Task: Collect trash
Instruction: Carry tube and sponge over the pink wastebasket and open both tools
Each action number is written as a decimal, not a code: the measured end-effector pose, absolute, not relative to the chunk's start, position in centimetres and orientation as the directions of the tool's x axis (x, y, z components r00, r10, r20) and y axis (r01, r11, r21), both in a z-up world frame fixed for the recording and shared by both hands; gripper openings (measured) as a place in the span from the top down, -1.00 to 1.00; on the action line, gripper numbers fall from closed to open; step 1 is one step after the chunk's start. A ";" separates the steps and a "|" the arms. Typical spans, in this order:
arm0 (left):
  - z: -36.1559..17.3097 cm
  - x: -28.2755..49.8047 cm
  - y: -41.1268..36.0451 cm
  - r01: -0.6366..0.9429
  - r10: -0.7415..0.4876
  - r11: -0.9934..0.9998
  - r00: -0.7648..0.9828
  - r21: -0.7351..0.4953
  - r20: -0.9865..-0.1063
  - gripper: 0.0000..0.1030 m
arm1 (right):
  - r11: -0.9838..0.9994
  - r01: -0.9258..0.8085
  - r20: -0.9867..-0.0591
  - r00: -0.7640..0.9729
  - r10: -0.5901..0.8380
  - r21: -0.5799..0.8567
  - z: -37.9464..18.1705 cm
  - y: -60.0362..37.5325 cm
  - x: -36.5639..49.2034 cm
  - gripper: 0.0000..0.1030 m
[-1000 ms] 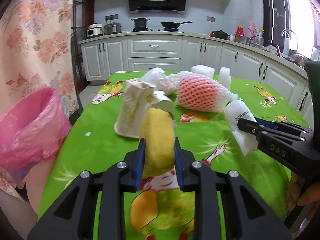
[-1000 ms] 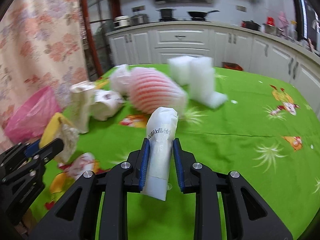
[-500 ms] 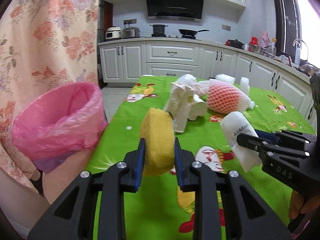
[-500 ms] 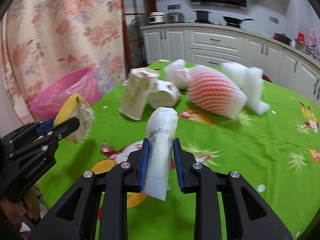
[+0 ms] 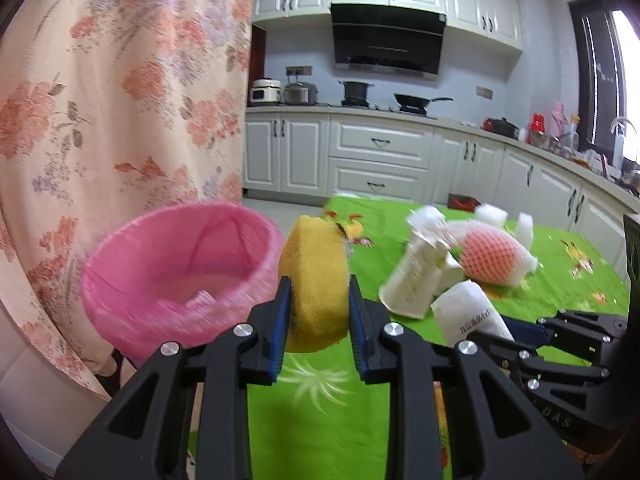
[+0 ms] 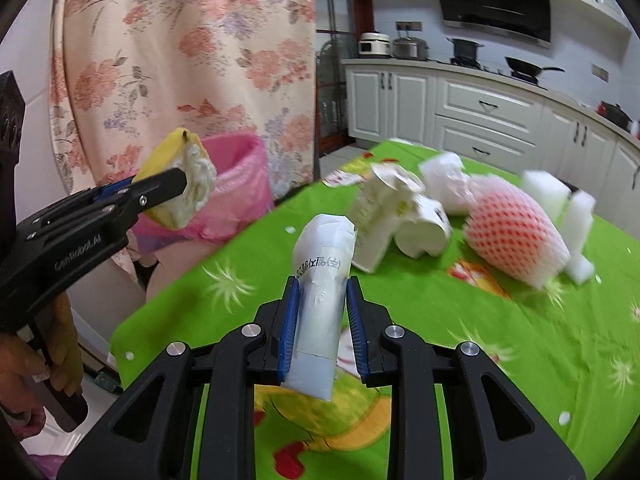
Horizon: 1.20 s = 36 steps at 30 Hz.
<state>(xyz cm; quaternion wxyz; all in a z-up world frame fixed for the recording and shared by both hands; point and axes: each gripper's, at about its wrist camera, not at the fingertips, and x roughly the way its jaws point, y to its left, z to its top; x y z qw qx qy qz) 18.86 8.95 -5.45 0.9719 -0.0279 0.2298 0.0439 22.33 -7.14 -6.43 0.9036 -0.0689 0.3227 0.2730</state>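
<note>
Gripping the yellow sponge (image 5: pixel 314 280), the left tool (image 5: pixel 316 300) hides its frayed white underside, visible rightward.

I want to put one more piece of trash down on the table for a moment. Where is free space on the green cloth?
Free: the near part of the green tablecloth, in front of the white paper cartons and the pink foam-netted fruit. Also the left edge strip beside the pink-lined bin. Crowded: the far middle, with white foam blocks.

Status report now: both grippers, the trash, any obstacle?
Left gripper shut on yellow peel. Right gripper shut on white packet. Pink bin beside peel, nothing between.
</note>
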 end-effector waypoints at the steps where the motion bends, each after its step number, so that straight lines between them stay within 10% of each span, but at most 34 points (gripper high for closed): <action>1: -5.2 18.9 9.4 -0.108 0.081 0.994 0.893 -0.035 -0.444 0.49 | 0.835 -0.549 -0.617 0.640 0.458 0.050 -6.2 -6.7 22.5 0.52; 31: -5.9 23.1 24.2 -0.384 0.309 0.921 0.820 -0.062 -0.482 0.46 | 0.664 -0.746 -0.538 0.543 0.645 0.043 -3.4 9.9 31.0 0.50; 36: -6.9 23.2 24.7 -0.396 0.321 0.917 0.807 -0.050 -0.496 0.12 | 0.659 -0.751 -0.562 0.528 0.637 0.042 -4.8 10.2 31.5 0.42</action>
